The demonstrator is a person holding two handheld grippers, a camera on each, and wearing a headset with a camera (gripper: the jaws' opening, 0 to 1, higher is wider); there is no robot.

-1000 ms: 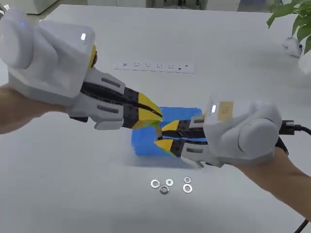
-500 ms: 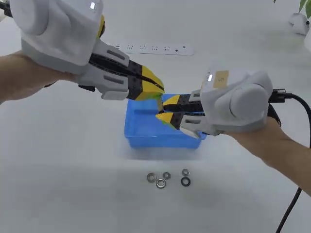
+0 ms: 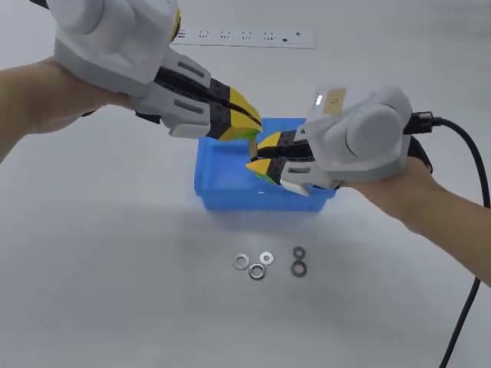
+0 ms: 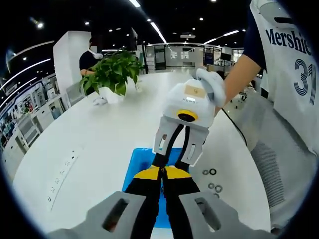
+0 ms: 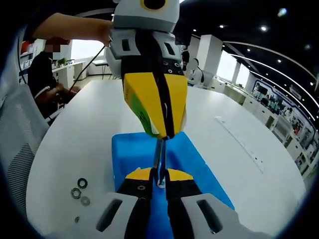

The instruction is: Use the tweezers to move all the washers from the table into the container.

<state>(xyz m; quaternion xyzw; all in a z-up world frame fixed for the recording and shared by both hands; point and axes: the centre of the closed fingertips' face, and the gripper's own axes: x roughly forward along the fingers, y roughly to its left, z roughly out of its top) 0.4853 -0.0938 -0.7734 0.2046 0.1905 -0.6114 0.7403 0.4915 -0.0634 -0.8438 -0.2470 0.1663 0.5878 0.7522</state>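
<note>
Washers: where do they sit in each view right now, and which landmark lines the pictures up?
Head view: washers clustered on the table, lower centre, just below the blue container.
Left gripper view: washers at lower right, right of the container.
Right gripper view: washers at lower left, left of the container.
Shared landmark: the blue container.

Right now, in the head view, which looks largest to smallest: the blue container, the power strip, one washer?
1. Blue container.
2. Power strip: similar in length but thinner, and farther away.
3. Washer: clearly smallest.
</note>
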